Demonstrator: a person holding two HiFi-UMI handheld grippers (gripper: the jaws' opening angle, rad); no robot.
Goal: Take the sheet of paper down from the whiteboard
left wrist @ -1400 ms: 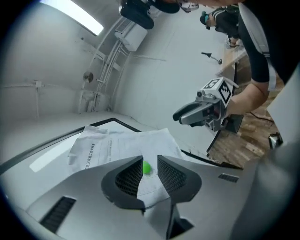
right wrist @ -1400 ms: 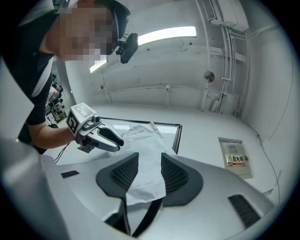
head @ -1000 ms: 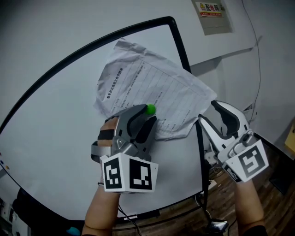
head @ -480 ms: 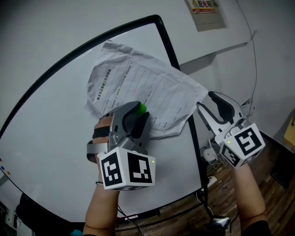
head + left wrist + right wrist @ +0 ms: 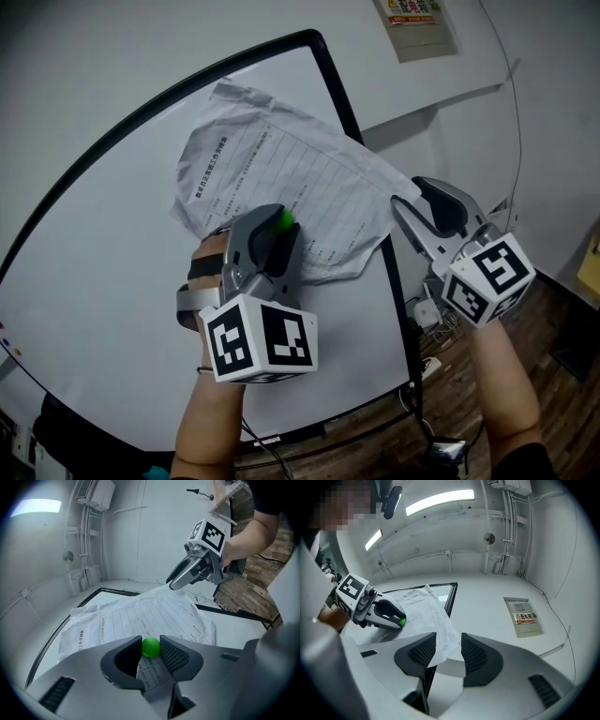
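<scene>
A creased printed sheet of paper (image 5: pixel 281 178) hangs on the whiteboard (image 5: pixel 103 281), held by a green magnet (image 5: pixel 284 219). My left gripper (image 5: pixel 279 228) points at the board, and its jaws are closing on that magnet (image 5: pixel 150 647), which fills the gap between the two pads. My right gripper (image 5: pixel 410 194) stands open at the board's right edge. In the right gripper view the sheet's loose right corner (image 5: pixel 443 639) hangs between its pads (image 5: pixel 476 654) without being pressed.
The whiteboard's black frame (image 5: pixel 398 300) runs just beside the right gripper. On the wall beyond it sit a grey box with a warning label (image 5: pixel 417 23) and a thin cable (image 5: pixel 516 112). Wooden floor (image 5: pixel 562 328) shows at lower right.
My right gripper has moved left to the sheet's right corner and rolled a little. The left gripper has stayed at the green magnet.
</scene>
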